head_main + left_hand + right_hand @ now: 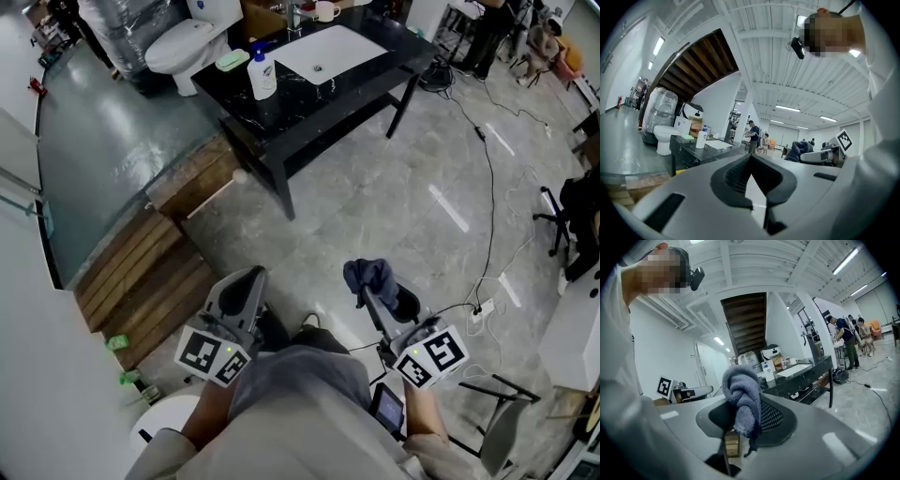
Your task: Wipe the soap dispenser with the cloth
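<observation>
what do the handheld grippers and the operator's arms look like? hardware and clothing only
The left gripper and the right gripper match: light grey moulded tongs lined with dark ribbed pads. Each carries a white cube printed with black square markers at its rear. The person wears a light grey top.

The white plastic soap dispenser (262,77) stands on the black-topped surface (319,98), just left of the white rectangular sink basin (330,52). Well apart from it, nearer the person, the blue-grey bunched cloth (370,277) sits between the jaws of the right hand-held gripper (373,298). The left hand-held gripper (242,286) is to its left.
</observation>
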Tool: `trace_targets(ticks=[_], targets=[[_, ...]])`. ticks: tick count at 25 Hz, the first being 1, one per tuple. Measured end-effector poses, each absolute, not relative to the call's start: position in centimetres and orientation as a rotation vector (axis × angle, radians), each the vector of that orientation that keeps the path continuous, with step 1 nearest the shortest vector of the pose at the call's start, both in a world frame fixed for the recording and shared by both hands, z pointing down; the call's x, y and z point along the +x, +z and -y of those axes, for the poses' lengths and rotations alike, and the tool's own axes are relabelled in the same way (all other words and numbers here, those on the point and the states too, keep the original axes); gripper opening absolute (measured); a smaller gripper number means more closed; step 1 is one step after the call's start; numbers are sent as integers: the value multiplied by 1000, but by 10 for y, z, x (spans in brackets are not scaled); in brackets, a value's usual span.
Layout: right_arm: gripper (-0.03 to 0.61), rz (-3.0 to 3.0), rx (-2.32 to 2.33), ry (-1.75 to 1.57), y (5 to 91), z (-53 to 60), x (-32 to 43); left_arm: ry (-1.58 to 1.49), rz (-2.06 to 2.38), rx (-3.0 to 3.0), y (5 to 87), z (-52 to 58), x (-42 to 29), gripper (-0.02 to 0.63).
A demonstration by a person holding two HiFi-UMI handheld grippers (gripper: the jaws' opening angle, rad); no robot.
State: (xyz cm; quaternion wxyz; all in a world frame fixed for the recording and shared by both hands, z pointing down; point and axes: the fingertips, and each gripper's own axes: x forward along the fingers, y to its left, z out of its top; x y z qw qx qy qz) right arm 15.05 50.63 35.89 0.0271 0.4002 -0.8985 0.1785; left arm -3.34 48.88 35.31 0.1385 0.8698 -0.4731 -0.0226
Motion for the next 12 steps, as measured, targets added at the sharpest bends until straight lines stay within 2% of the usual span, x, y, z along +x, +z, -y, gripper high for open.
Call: trace_targets(ticks=[12], targets=[[112,2846,1128,476,348,-478,123,-57,1402,2541,341,-469,-33,7]])
